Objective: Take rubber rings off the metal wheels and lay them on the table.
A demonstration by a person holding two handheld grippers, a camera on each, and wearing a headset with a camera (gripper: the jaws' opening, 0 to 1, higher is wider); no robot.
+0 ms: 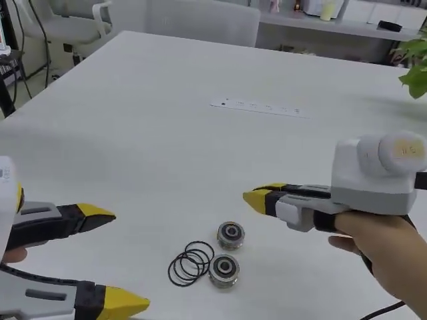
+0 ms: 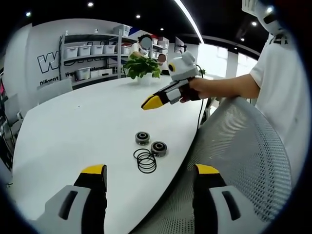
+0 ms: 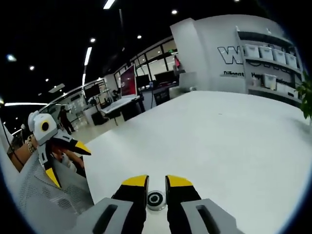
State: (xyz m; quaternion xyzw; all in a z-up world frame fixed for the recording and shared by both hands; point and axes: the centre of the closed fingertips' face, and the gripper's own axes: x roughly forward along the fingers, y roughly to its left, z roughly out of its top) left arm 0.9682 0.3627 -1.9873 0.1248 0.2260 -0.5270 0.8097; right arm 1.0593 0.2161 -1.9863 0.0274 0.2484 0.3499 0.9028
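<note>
Two small metal wheels (image 1: 231,235) (image 1: 224,269) lie flat on the white table (image 1: 167,147), close together. Several loose black rubber rings (image 1: 190,262) overlap in a small pile just left of the nearer wheel. My left gripper (image 1: 112,259) is open at the lower left, its yellow tips wide apart, a short way left of the rings (image 2: 146,161). My right gripper (image 1: 257,198) hovers shut above and to the right of the wheels (image 2: 142,137) (image 2: 159,147), holding nothing. In the right gripper view one wheel (image 3: 156,199) shows between my right gripper's (image 3: 156,181) jaws, down on the table.
A white power strip (image 1: 259,107) lies farther back on the table. A green plant (image 1: 417,63) stands at the far right edge. Chairs (image 1: 187,20) line the far side, and a mesh chair (image 2: 239,146) sits at the near edge.
</note>
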